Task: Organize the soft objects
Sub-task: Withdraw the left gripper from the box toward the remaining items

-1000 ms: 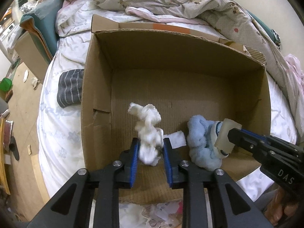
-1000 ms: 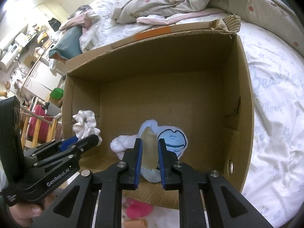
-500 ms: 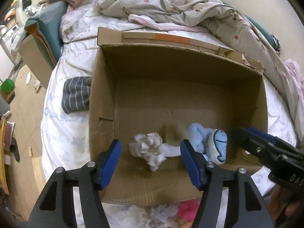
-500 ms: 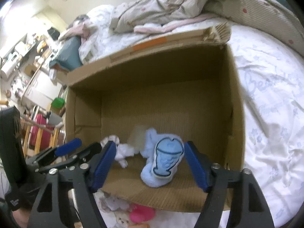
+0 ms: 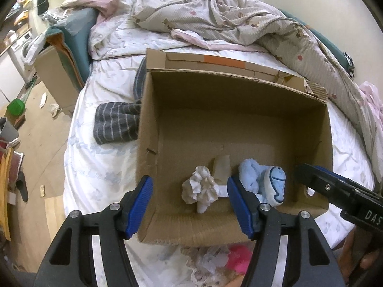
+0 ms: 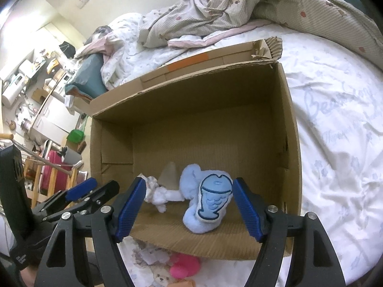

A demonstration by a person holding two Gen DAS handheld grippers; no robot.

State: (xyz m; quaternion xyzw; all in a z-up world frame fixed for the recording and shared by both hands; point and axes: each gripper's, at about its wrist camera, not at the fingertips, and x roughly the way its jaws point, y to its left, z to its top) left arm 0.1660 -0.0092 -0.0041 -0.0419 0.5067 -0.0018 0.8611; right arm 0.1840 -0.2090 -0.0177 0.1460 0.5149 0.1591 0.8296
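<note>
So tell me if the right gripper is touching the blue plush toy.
Apart. In the right wrist view the right gripper stands open, and cardboard shows between each blue pad and the blue plush toy lying in the box.

left gripper (image 5: 190, 205): jaws apart, empty | cardboard box (image 5: 148, 129) on bed (image 5: 95, 167) | inside: white scrunchie (image 5: 199, 189) beside blue plush (image 5: 263, 181) | striped cloth (image 5: 117, 125) left of box

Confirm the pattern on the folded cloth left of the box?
Dark grey with thin pale stripes: the folded cloth beside the cardboard box, best in the left wrist view.
</note>
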